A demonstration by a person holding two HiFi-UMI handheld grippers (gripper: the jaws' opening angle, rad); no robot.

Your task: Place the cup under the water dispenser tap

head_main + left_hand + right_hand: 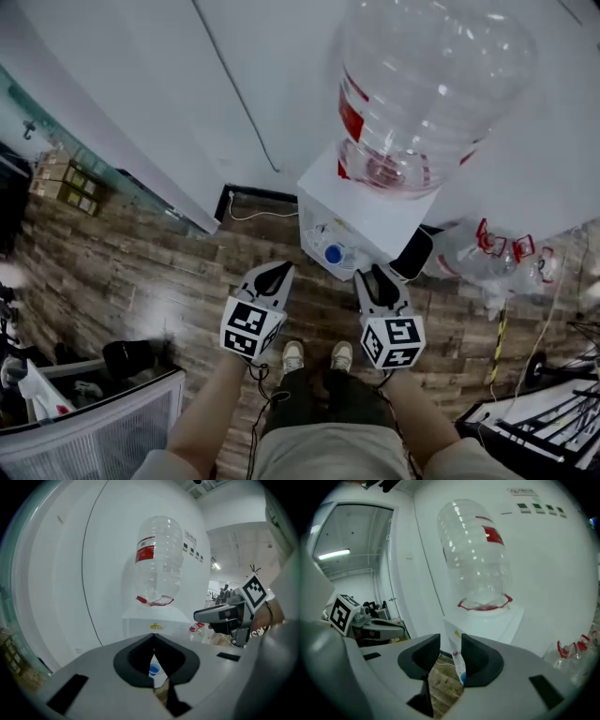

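At the front face of the water dispenser (pixel 361 211), head view: a blue cup (pixel 333 253) sits in the tap recess, below the inverted bottle (pixel 422 94). The left gripper (pixel 267 281) and right gripper (pixel 380 286) hang above the floor, apart from the cup.

Left gripper view: the left gripper (pixel 153 641) has its jaw tips pressed together on nothing. The cup (pixel 153 670) shows beyond them.

Right gripper view: the right gripper (pixel 450 644) has its jaws slightly spread and empty. The cup (pixel 462 677) shows at the dispenser.

Judgement: placement appears complete. Exact alignment under the tap cannot be confirmed.
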